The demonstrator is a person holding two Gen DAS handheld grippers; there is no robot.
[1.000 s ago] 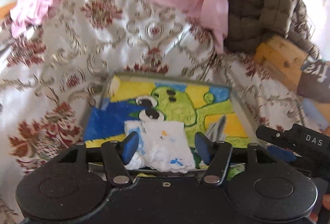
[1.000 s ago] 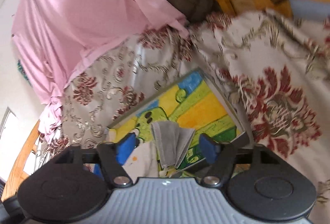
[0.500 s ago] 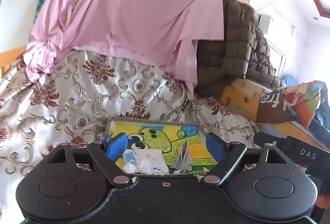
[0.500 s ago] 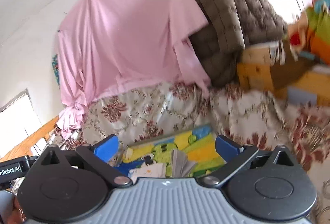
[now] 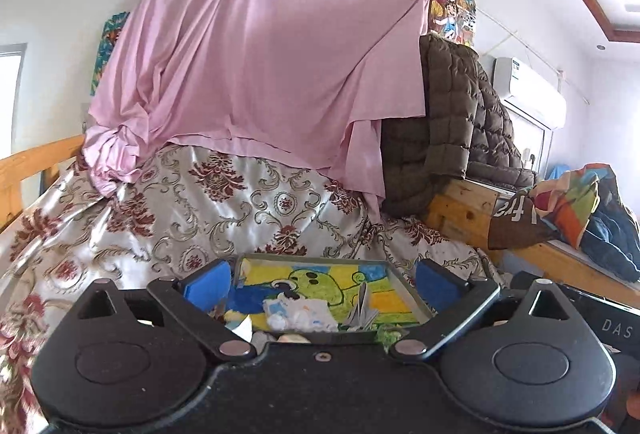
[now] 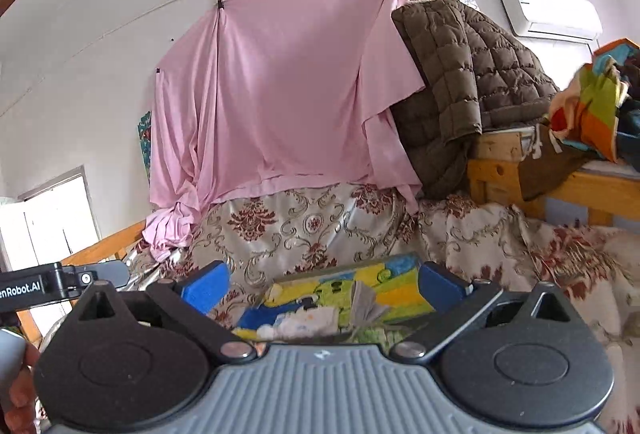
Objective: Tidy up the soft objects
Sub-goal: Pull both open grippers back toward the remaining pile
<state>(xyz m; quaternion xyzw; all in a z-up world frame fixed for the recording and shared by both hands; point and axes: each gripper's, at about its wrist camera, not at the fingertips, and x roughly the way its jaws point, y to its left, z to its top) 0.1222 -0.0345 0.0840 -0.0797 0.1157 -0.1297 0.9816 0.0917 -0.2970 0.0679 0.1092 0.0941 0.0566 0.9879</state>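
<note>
A shallow tray [image 5: 412,294] with a bright cartoon picture is lying on the glossy flowered bedspread [image 5: 224,210]. In it a white sock [image 5: 300,314] is sitting flat, and at its 3 o'clock a grey sock [image 5: 362,308] is standing folded like a tent. At 12 o'clock a smooth pink sheet [image 5: 260,74] is hanging from a wall line, beside a puffy brown quilted coat [image 5: 448,122] draped over a wooden frame. The left gripper [image 5: 320,282] has just been opening; the right gripper [image 6: 322,284] is standing wide. Both are gripping nothing.

Black gripper [image 5: 322,284] linkages, blue pads [image 5: 208,284], silver screws.
</note>
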